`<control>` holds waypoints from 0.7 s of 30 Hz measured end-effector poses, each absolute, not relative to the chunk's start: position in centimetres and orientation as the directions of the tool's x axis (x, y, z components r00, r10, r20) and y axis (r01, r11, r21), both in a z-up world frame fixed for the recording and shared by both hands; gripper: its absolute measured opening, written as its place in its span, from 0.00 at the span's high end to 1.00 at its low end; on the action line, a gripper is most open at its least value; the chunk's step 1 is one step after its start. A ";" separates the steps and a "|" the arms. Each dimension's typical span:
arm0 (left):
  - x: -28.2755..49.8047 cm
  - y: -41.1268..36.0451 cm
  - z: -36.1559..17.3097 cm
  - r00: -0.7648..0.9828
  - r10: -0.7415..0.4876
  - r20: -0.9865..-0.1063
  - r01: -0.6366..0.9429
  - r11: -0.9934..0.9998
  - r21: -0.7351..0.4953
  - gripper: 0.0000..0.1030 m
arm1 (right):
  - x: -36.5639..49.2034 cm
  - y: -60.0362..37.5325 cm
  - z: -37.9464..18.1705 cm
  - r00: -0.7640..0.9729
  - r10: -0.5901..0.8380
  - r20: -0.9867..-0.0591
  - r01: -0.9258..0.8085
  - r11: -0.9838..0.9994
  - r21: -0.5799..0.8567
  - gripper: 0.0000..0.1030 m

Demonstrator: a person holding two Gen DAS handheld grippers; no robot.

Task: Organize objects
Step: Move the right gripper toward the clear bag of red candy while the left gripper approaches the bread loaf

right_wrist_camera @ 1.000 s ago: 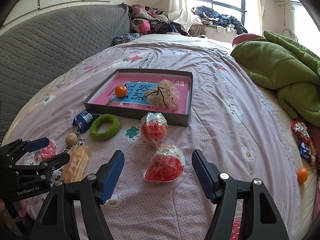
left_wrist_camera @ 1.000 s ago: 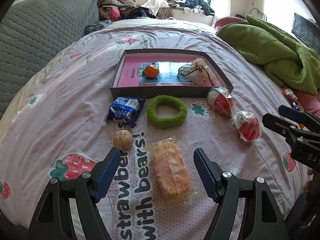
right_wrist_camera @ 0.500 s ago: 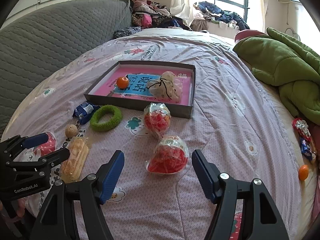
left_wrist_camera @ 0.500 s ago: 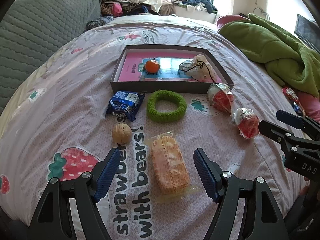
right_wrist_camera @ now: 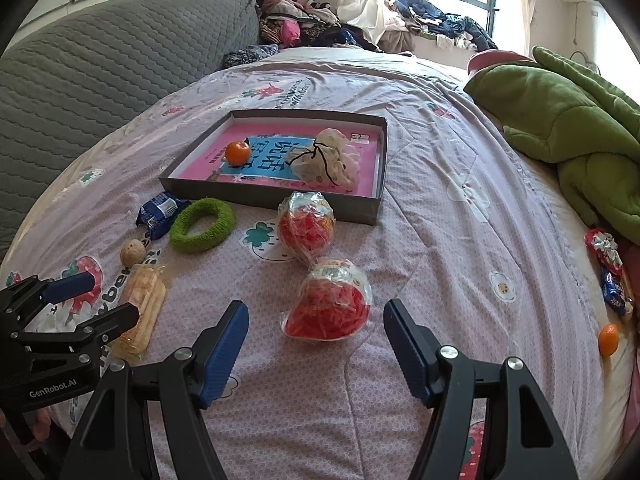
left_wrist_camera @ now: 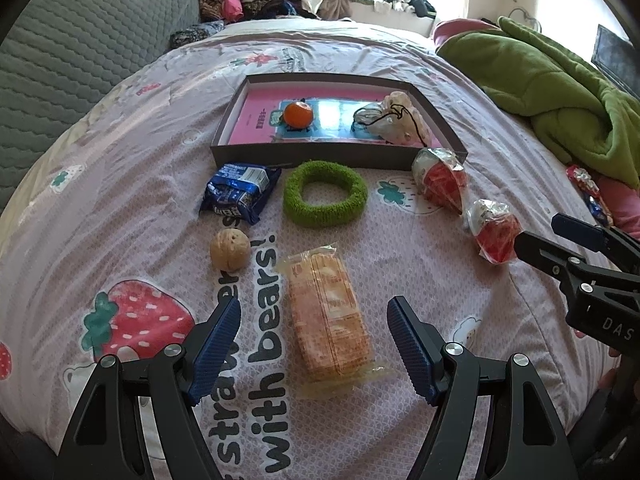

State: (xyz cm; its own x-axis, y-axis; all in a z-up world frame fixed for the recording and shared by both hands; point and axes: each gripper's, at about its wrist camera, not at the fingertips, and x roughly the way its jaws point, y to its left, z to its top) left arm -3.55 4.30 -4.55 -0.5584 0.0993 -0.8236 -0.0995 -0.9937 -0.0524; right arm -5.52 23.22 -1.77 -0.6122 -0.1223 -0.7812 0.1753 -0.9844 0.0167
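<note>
Your left tongs [left_wrist_camera: 314, 344] gaped wide around the biscuit pack [left_wrist_camera: 328, 316], your right tongs [right_wrist_camera: 316, 344] around the red bag [right_wrist_camera: 330, 308], both seemingly untouched; open bed [right_wrist_camera: 460, 280] rightward.

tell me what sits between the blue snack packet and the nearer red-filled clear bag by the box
In the left wrist view, the fuzzy green ring lies between the blue snack packet and that red-filled clear bag.

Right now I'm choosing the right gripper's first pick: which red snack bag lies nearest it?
The red bag between the right gripper's open fingers; the other red bag lies farther off, by the tray.
</note>
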 end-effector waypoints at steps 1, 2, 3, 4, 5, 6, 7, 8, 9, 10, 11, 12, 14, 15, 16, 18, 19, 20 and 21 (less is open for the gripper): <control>-3.6 4.3 -4.6 -0.554 0.099 -0.826 -0.100 -0.994 -0.052 0.25 | -5.5 23.2 -1.8 -0.613 -0.120 -0.781 0.174 -0.985 0.015 0.33; -3.6 4.3 -4.7 -0.550 0.098 -0.829 -0.099 -0.994 -0.052 0.25 | -5.5 23.3 -1.7 -0.614 -0.122 -0.780 0.176 -0.984 0.016 0.33; -3.6 4.4 -4.8 -0.546 0.097 -0.832 -0.098 -0.994 -0.052 0.25 | -5.5 23.3 -1.8 -0.613 -0.123 -0.780 0.176 -0.984 0.016 0.33; -3.6 4.4 -4.9 -0.538 0.096 -0.838 -0.096 -0.994 -0.052 0.25 | -5.5 23.3 -1.8 -0.612 -0.123 -0.781 0.177 -0.984 0.017 0.33; -3.6 4.4 -5.0 -0.533 0.094 -0.841 -0.094 -0.994 -0.052 0.25 | -5.5 23.2 -1.8 -0.612 -0.125 -0.781 0.179 -0.984 0.018 0.33; -3.6 4.4 -5.1 -0.529 0.093 -0.844 -0.092 -0.994 -0.052 0.25 | -5.5 23.2 -1.8 -0.612 -0.126 -0.781 0.180 -0.983 0.018 0.33; -3.7 4.5 -5.2 -0.524 0.091 -0.847 -0.088 -0.995 -0.052 0.25 | -5.6 23.2 -1.9 -0.610 -0.126 -0.782 0.179 -0.984 0.019 0.33; -3.7 4.4 -5.2 -0.522 0.090 -0.848 -0.085 -0.995 -0.053 0.25 | -5.6 23.2 -2.0 -0.609 -0.127 -0.783 0.178 -0.984 0.021 0.33; -3.7 4.4 -5.3 -0.521 0.088 -0.849 -0.084 -0.995 -0.052 0.25 | -5.6 23.2 -2.1 -0.608 -0.129 -0.783 0.178 -0.984 0.024 0.33; -3.7 4.5 -5.3 -0.521 0.085 -0.849 -0.082 -0.995 -0.050 0.25 | -5.7 23.2 -2.2 -0.608 -0.127 -0.783 0.172 -0.985 0.026 0.33; -3.7 4.4 -5.3 -0.520 0.081 -0.850 -0.079 -0.996 -0.047 0.25 | -5.8 23.2 -2.3 -0.609 -0.124 -0.784 0.167 -0.986 0.026 0.33; -3.8 4.4 -5.4 -0.519 0.079 -0.851 -0.078 -0.996 -0.045 0.25 | -5.9 23.3 -2.4 -0.609 -0.122 -0.784 0.164 -0.986 0.026 0.33; -3.9 4.4 -5.5 -0.512 0.080 -0.855 -0.073 -0.996 -0.049 0.25 | -6.1 23.4 -2.7 -0.607 -0.119 -0.786 0.156 -0.987 0.029 0.33; -4.0 4.4 -5.6 -0.510 0.084 -0.856 -0.073 -0.996 -0.054 0.25 | -6.2 23.5 -2.8 -0.606 -0.118 -0.786 0.153 -0.988 0.031 0.33; -4.0 4.5 -5.7 -0.509 0.084 -0.857 -0.074 -0.996 -0.053 0.25 | -6.3 23.6 -3.0 -0.606 -0.117 -0.787 0.148 -0.988 0.033 0.33; -4.1 4.5 -5.8 -0.510 0.087 -0.856 -0.076 -0.996 -0.056 0.25 | -6.5 23.8 -3.3 -0.605 -0.111 -0.788 0.141 -0.990 0.031 0.33; -4.2 4.6 -5.9 -0.508 0.089 -0.857 -0.078 -0.995 -0.057 0.25 | -6.6 23.8 -3.4 -0.607 -0.108 -0.787 0.138 -0.990 0.030 0.33; -4.2 4.6 -6.0 -0.507 0.088 -0.858 -0.078 -0.995 -0.057 0.25 | -6.7 23.9 -3.6 -0.610 -0.106 -0.785 0.134 -0.990 0.030 0.33; -4.3 4.7 -6.1 -0.505 0.087 -0.858 -0.077 -0.995 -0.056 0.25 | -6.9 23.9 -3.7 -0.611 -0.101 -0.785 0.128 -0.991 0.028 0.33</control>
State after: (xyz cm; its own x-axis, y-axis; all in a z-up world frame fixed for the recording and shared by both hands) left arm -4.29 4.68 -6.09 -0.5054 0.0869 -0.8585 -0.0767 -0.9955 -0.0557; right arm -6.90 23.93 -3.71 -0.6109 -0.1007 -0.7853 0.1278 -0.9914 0.0278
